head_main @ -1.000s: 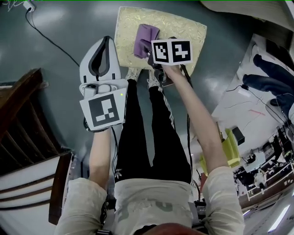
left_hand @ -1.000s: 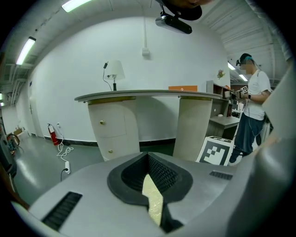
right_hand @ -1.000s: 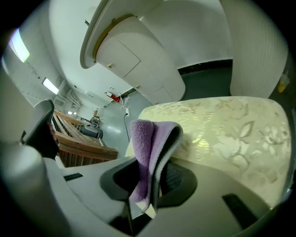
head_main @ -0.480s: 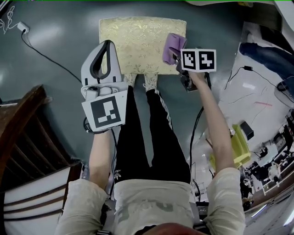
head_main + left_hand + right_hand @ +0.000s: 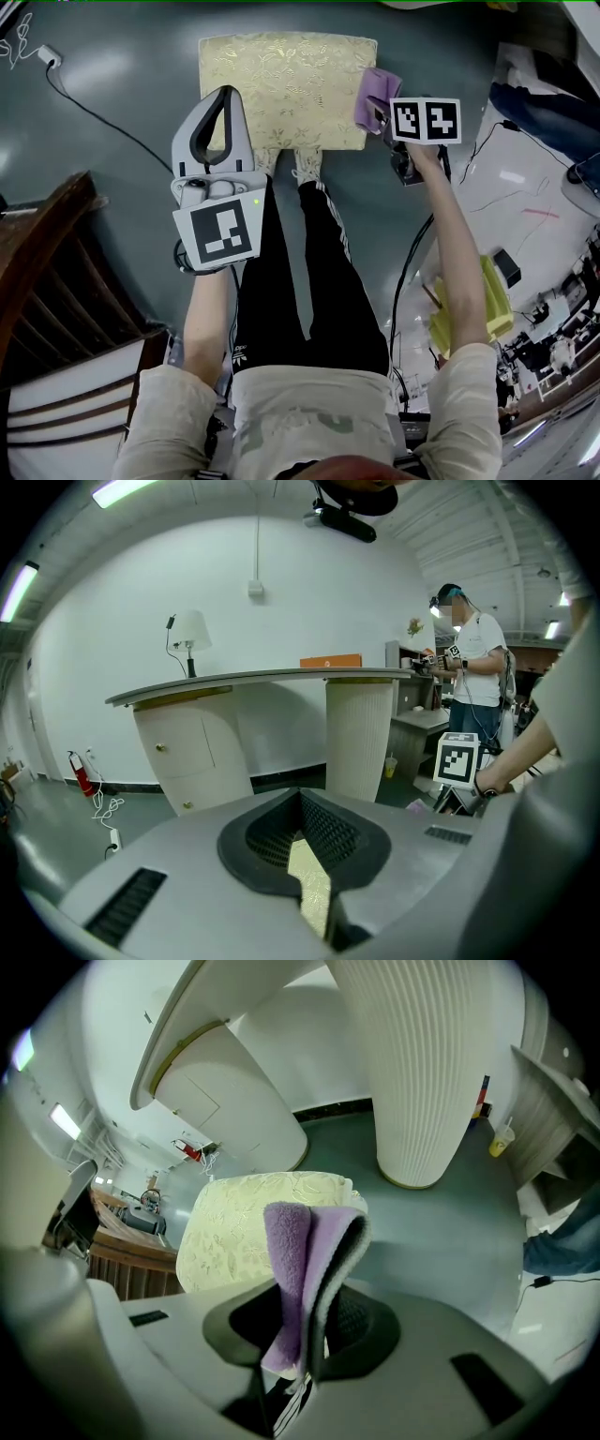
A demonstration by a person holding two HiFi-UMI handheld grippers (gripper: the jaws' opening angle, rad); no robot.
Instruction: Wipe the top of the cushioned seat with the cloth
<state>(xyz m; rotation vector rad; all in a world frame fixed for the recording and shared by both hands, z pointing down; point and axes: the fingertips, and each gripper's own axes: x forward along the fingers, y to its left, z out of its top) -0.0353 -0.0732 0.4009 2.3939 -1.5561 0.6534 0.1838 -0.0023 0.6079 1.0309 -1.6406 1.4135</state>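
Going left to right from the head view. There's a dark wooden piece of furniture [image 5: 47, 272] at the far left and a thin cable [image 5: 94, 94] on the grey floor [image 5: 122, 187].

Next is my left gripper [image 5: 223, 91]. It overlaps the left edge of the cushioned seat [image 5: 281, 84], which has a pale gold leafy pattern. In the left gripper view its jaws are closed tip to tip with nothing in them. Only a sliver of the seat shows through the slit between the pads [image 5: 323, 832]. So that one is empty and nowhere near the cloth.

The seat sits top centre, with my shoes [image 5: 305, 169] just at its near edge.

The cloth [image 5: 375, 94] is purple and folded. It's over at the seat's right edge near the near-right corner, partly hanging past it. My right gripper [image 5: 382, 114] has it. In the right gripper view the jaws are clamped on the lower end of the cloth, right between the dark pads [image 5: 361, 1321]. The rest of the fold sticks up and forward past the fingertips. From that view the seat lies behind and left of the cloth. I honestly can't tell from any camera whether the cloth is actually touching the cushion or sitting just off its edge.
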